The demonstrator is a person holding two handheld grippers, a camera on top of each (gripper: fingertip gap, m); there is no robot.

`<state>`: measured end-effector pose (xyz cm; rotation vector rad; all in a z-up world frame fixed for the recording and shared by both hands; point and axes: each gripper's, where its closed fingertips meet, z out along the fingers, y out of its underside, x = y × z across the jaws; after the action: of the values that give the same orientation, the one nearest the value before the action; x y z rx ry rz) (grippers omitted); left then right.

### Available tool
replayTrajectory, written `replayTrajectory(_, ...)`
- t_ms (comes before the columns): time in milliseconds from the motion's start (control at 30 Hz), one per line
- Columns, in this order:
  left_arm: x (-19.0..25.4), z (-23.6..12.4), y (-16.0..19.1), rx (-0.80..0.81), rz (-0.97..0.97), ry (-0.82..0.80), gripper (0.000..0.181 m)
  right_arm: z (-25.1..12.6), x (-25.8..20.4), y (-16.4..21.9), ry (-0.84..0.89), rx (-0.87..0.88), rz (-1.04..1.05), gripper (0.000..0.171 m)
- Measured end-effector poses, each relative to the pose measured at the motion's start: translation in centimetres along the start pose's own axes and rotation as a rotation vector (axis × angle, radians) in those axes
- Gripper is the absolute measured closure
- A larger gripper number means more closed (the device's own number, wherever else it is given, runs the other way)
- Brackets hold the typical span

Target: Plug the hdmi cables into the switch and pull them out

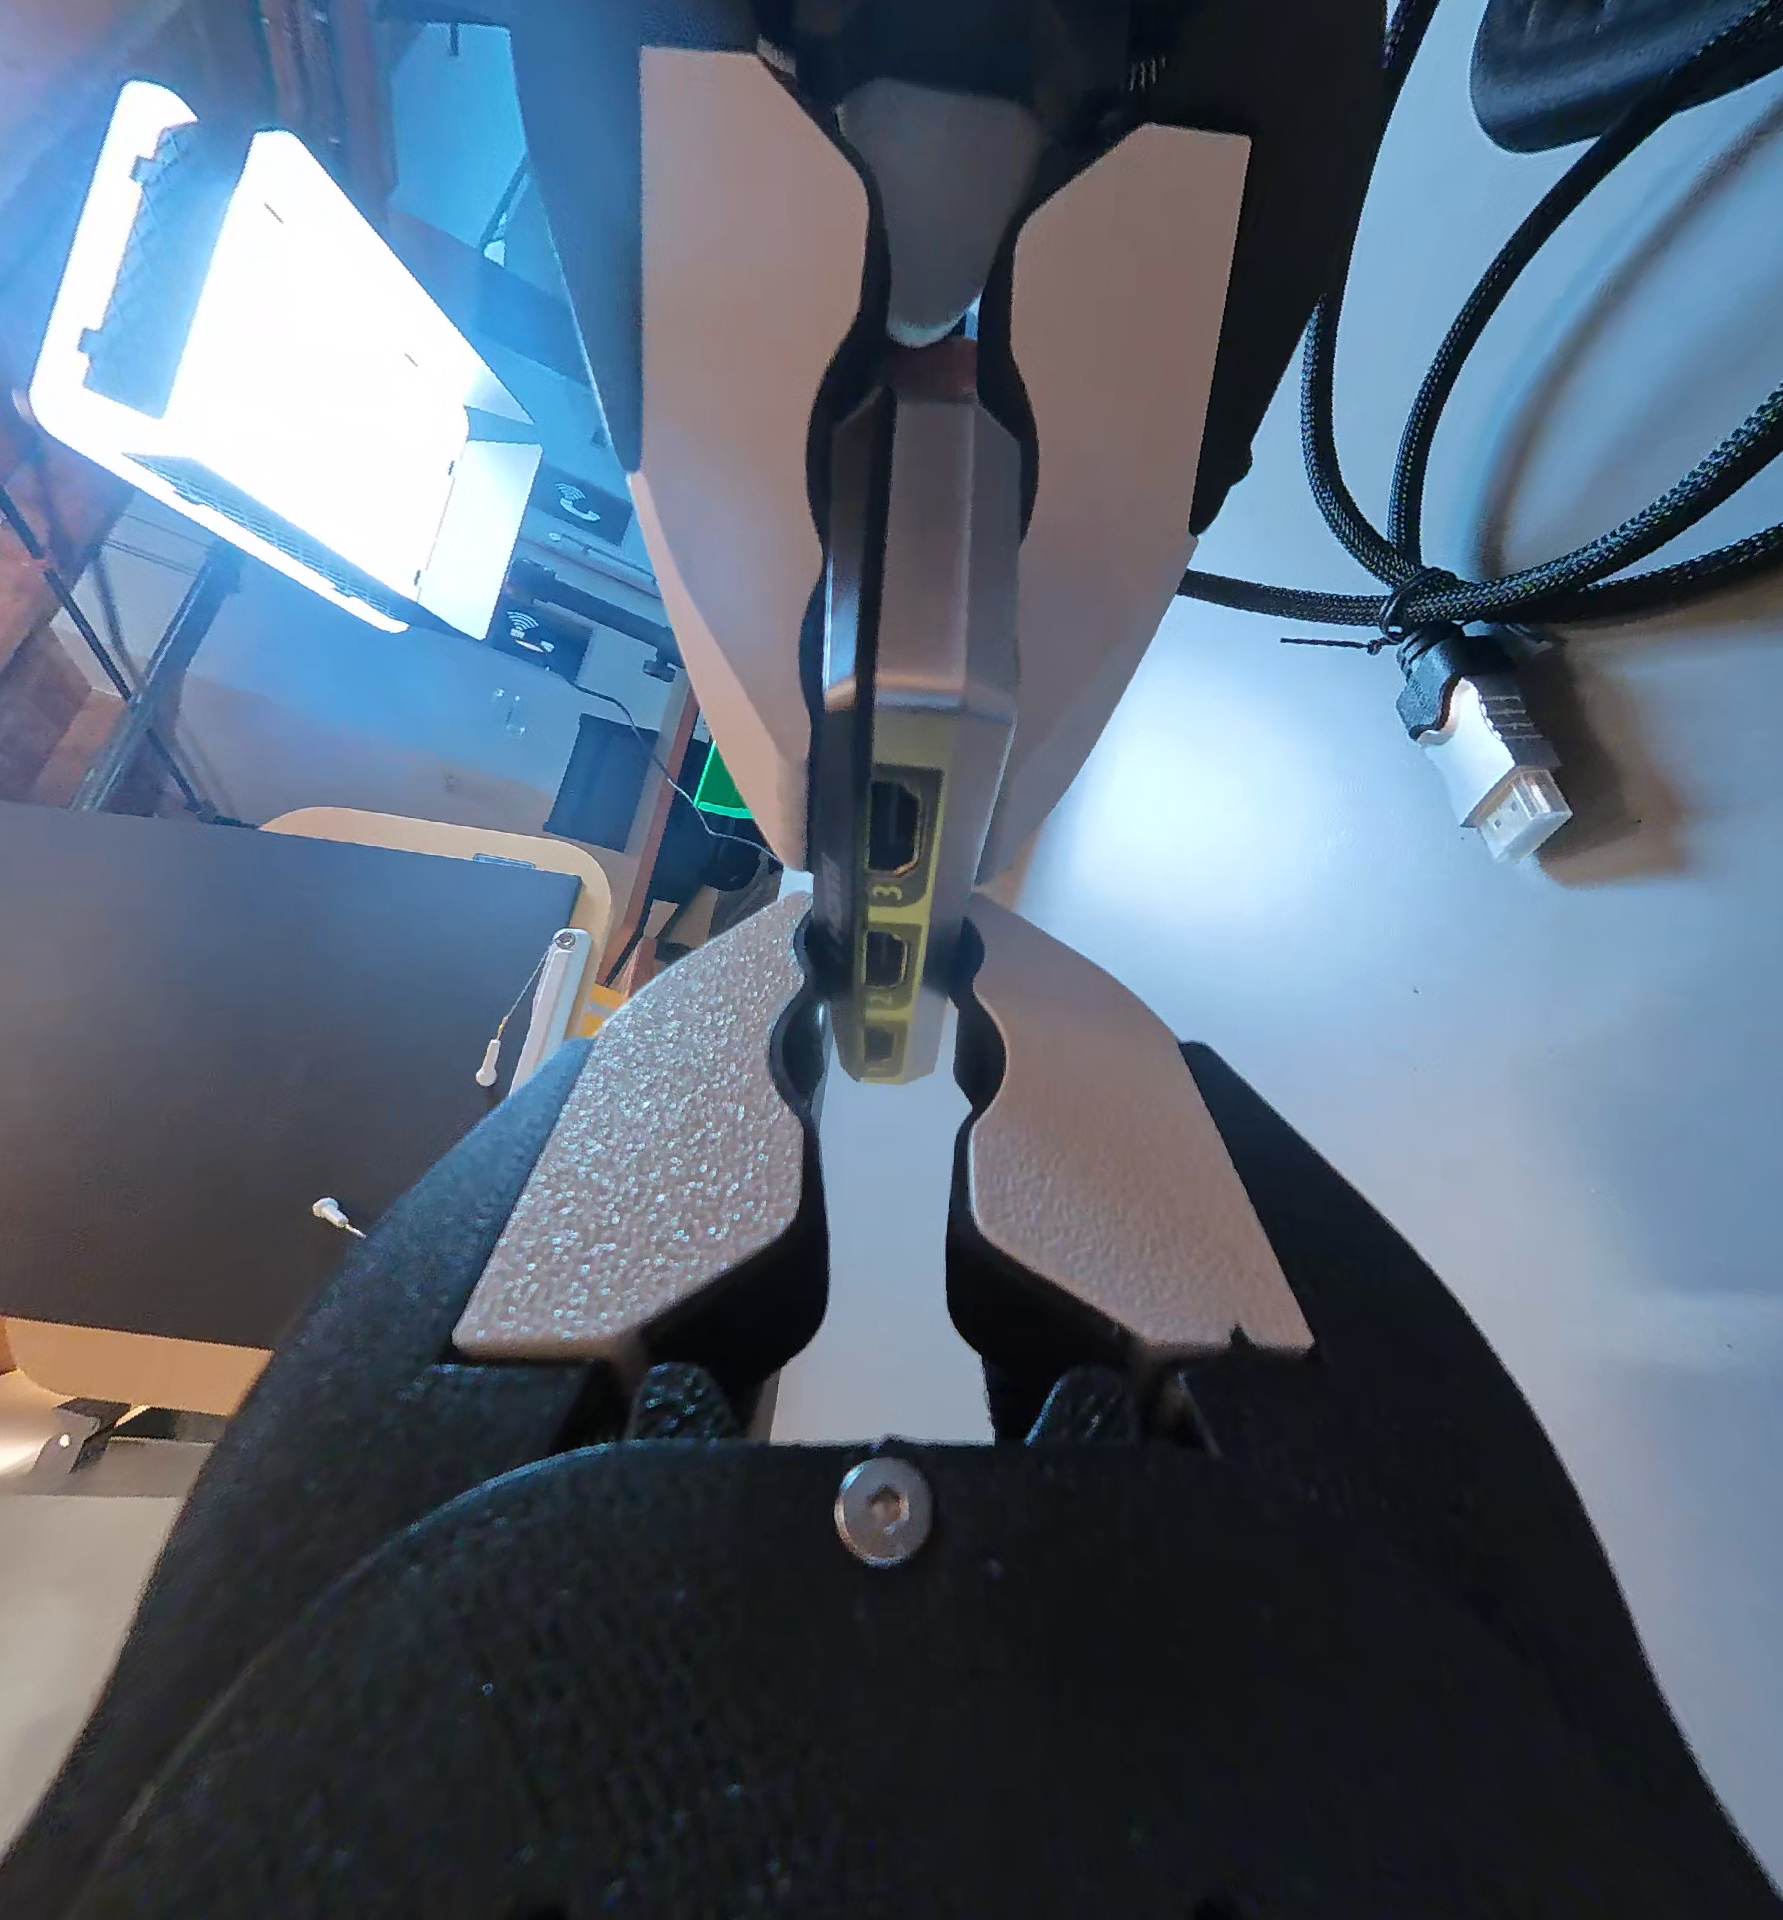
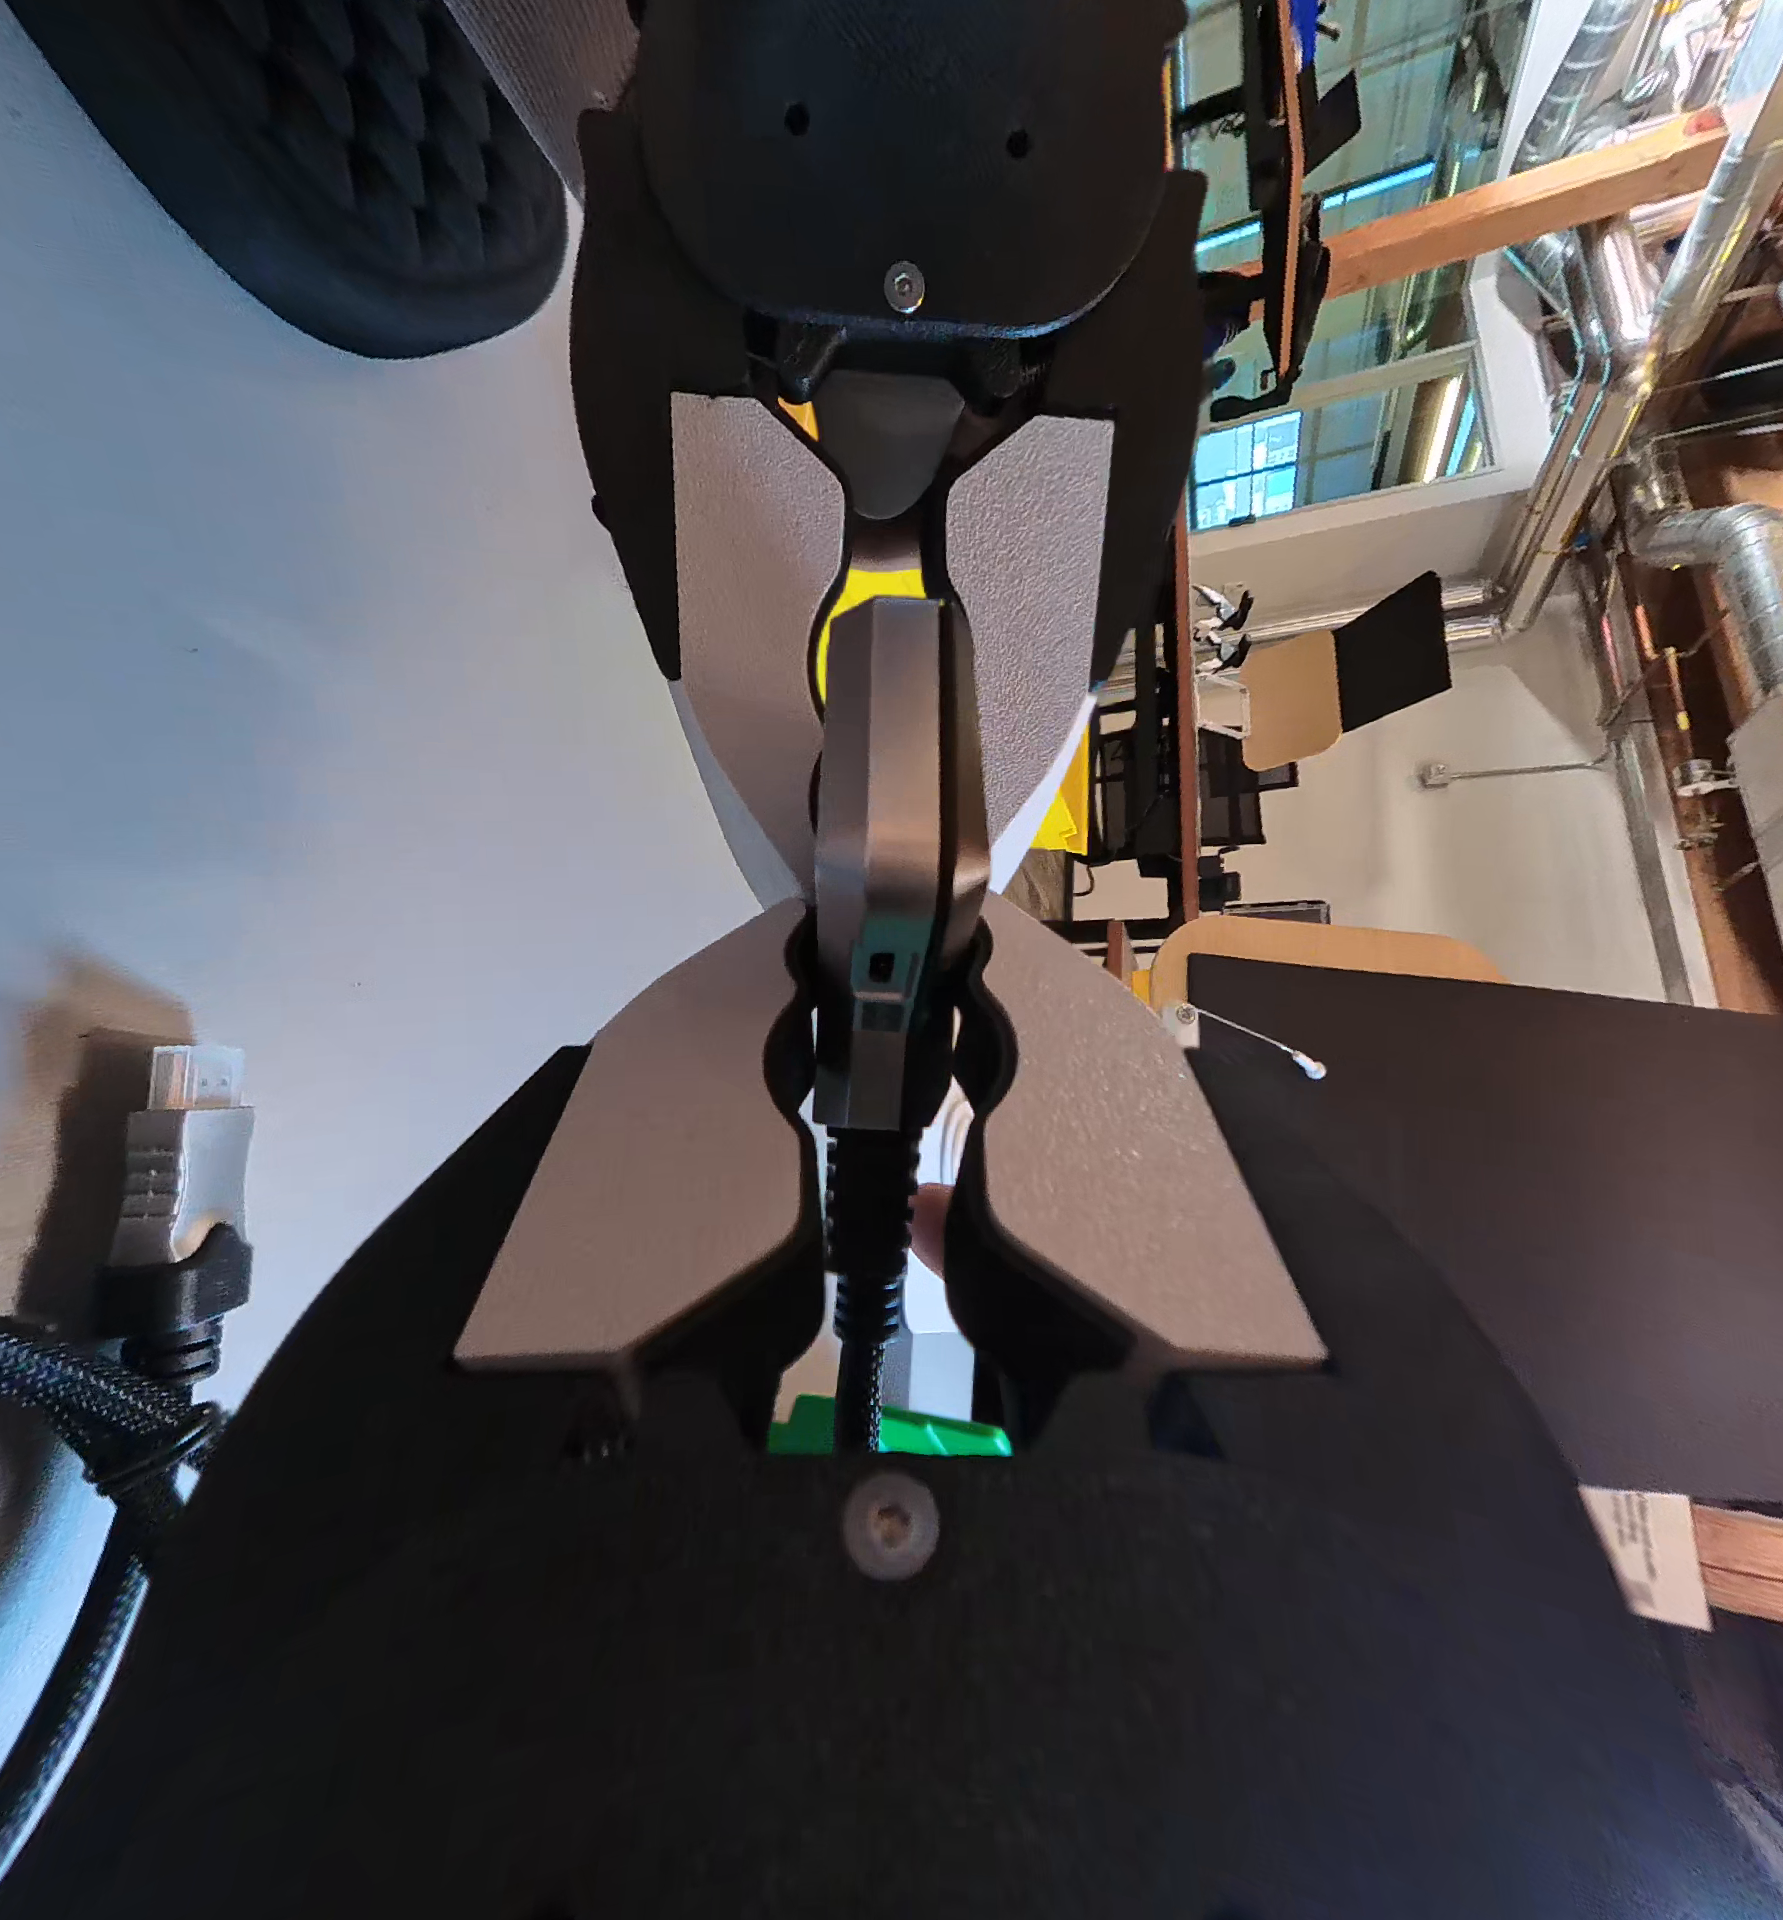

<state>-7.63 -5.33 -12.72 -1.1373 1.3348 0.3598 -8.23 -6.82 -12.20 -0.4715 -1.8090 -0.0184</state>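
Right now both grippers clench the switch (image 1: 908, 665) mid-frame, left gripper (image 1: 892, 977) at its port end, right gripper (image 2: 882, 1023) opposite. Should either twist, it may slip free; the spare cable plug (image 1: 1489, 769) lies unplugged at right.

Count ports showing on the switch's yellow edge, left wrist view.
3, in a row on the switch: far port, middle port, near port between the left hand-held gripper's tips. Other sides may hide more.
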Motion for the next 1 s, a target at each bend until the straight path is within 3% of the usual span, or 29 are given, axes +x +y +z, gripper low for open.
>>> replayTrajectory(533, 0.0, 0.5, 0.7, -0.045, 0.023, -0.015, 0.160, 0.4, -0.1, 0.5, 0.010, -0.026, 0.025, 0.148)
replayTrajectory(633, -0.5, 0.2, 0.1, 0.009, -0.069, -0.015, 0.159, -0.2, 0.7, 0.2, 0.035, 0.017, 0.059, 0.148)
replayTrajectory(767, -4.8, -2.5, -1.0, 0.196, -0.418, -0.046, 0.145, -2.0, 3.4, 1.1, 0.120, 0.046, 0.113, 0.149)
replayTrajectory(833, -8.6, -5.2, 0.1, 0.221, -0.482, -0.166, 0.147, -3.0, 4.8, 1.9, 0.163, 0.033, 0.115, 0.148)
replayTrajectory(933, -14.6, -10.2, 4.4, 0.148, -0.569, -0.362, 0.154, -4.4, 5.5, 3.3, 0.192, 0.011, 0.131, 0.149)
replayTrajectory(1000, -17.0, -12.7, 8.8, -0.018, -0.604, -0.398, 0.154, -5.1, 5.2, 4.2, 0.191, 0.006, 0.156, 0.149)
